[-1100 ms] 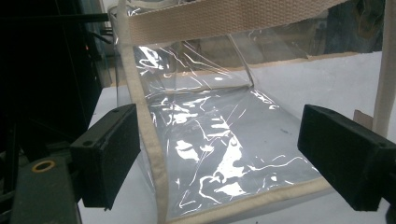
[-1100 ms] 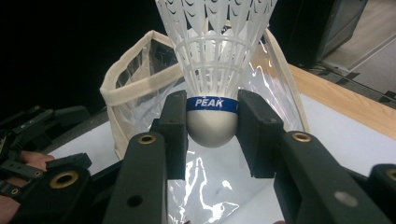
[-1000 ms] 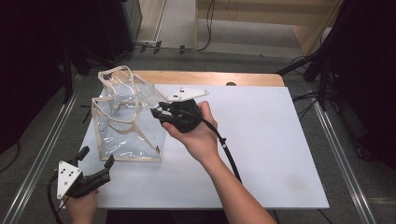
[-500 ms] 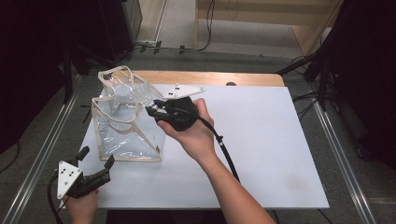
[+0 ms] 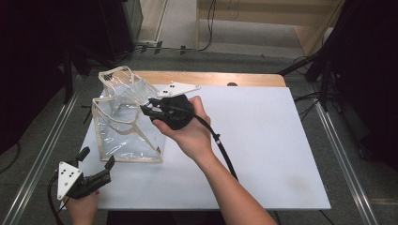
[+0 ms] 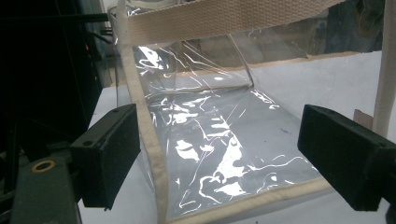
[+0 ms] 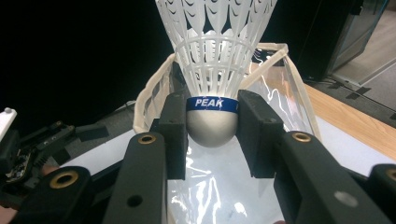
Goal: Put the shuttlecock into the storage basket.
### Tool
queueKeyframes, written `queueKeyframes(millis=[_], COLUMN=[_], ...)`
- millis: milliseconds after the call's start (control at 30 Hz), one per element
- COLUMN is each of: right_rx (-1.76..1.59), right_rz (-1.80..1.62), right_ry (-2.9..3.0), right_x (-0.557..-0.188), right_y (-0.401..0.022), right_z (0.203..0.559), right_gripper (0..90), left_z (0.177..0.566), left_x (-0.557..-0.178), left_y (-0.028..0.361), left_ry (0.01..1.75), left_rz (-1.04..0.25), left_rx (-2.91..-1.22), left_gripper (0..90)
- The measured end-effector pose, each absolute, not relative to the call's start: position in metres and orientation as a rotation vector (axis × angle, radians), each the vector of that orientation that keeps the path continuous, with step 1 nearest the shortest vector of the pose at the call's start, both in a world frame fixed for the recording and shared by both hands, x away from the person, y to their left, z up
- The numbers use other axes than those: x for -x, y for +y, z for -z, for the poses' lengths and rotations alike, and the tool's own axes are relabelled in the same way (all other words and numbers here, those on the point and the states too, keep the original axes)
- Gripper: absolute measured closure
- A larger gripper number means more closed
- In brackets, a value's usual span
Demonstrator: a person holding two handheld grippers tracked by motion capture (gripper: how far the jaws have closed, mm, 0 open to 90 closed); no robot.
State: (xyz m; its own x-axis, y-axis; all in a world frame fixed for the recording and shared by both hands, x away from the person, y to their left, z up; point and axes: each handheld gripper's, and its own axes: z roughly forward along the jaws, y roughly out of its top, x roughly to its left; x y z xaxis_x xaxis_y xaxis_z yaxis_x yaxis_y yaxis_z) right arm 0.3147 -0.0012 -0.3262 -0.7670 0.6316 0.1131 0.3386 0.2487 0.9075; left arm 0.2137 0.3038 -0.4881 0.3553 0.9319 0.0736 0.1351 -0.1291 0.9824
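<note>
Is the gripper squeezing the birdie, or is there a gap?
Touching. In the right gripper view, both pads of the right gripper press against the shuttlecock at its rounded base.

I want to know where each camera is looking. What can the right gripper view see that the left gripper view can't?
The right gripper view has a white shuttlecock with a blue band reading PEAK, its rounded base pinched by the right gripper, with the wooden table edge behind. The left gripper view has the left gripper with its jaws wide apart and nothing between the pads, close to the bag's lower edge. Both see the clear plastic bag with cream trim, and the white table top.
</note>
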Motion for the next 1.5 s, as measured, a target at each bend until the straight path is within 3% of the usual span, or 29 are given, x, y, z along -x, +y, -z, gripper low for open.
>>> queueKeyframes(millis=[1133, 1167, 1200, 1300, 1500], right_rx=[-0.859, -0.864, -0.870, -0.860, -0.826], right_rz=[-1.526, -1.536, -1.553, -1.545, -1.528], right_ry=[2.319, 2.319, 2.305, 2.283, 2.225], right_x=[-0.319, -0.319, -0.319, -0.318, -0.318], right_y=[0.037, 0.037, 0.036, 0.035, 0.031], right_z=[0.324, 0.324, 0.322, 0.321, 0.323], right_gripper=[62.7, 61.4, 48.0, 35.3, 28.1], left_z=[0.488, 0.488, 0.488, 0.488, 0.488], left_x=[-0.214, -0.214, -0.214, -0.214, -0.214], left_y=[0.305, 0.305, 0.306, 0.306, 0.306], left_ry=[0.998, 0.999, 0.998, 0.999, 1.000], left_rz=[-0.924, -0.923, -0.924, -0.923, -0.922], left_rx=[-1.538, -1.537, -1.538, -1.536, -1.536], left_gripper=[13.7, 13.7, 13.7, 13.7, 13.7])
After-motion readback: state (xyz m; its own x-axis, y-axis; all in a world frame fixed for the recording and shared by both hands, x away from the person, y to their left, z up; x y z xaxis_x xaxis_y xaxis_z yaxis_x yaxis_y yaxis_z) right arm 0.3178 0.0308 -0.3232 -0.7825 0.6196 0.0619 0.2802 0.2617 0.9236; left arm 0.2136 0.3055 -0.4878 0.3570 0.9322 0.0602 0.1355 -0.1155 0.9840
